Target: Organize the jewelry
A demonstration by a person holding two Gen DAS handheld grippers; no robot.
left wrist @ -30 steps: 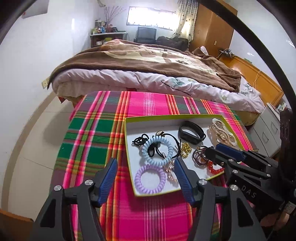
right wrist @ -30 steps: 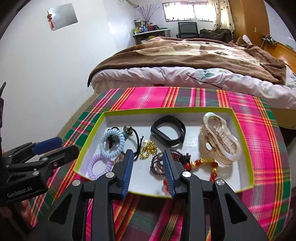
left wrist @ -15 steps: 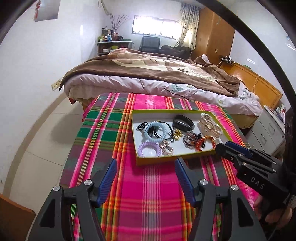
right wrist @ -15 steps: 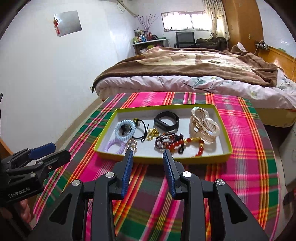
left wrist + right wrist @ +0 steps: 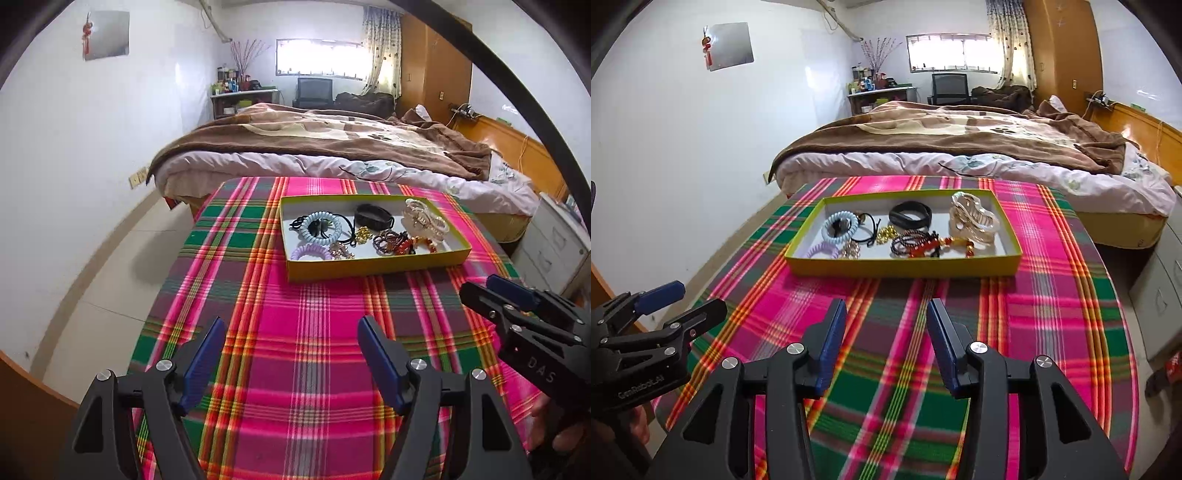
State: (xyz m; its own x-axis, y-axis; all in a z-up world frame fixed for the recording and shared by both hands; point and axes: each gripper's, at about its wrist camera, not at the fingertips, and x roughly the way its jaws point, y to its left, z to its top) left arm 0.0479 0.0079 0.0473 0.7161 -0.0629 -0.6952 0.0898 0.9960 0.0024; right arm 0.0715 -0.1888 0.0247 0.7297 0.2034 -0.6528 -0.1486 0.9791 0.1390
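A yellow-green tray (image 5: 376,266) (image 5: 905,267) sits on the far half of the plaid table. It holds a pale blue coil hair tie (image 5: 320,228) (image 5: 840,223), a purple coil tie (image 5: 311,252) (image 5: 823,250), a black band (image 5: 373,215) (image 5: 910,216), a cream hair claw (image 5: 424,221) (image 5: 973,218), dark and red bead bracelets (image 5: 397,242) (image 5: 919,242) and gold pieces. My left gripper (image 5: 291,339) (image 5: 677,299) is open and empty, well short of the tray. My right gripper (image 5: 886,325) (image 5: 480,286) is open and empty, also short of it.
The table wears a pink, green and red plaid cloth (image 5: 295,350) (image 5: 1052,314). A bed with a brown blanket (image 5: 332,136) (image 5: 960,136) stands just behind it. A white drawer unit (image 5: 554,240) is at the right. Tiled floor (image 5: 92,258) lies to the left.
Both grippers have pulled back from above the tray toward the near side of the table. The right gripper's jaws have spread wider. The jewelry lies as before.
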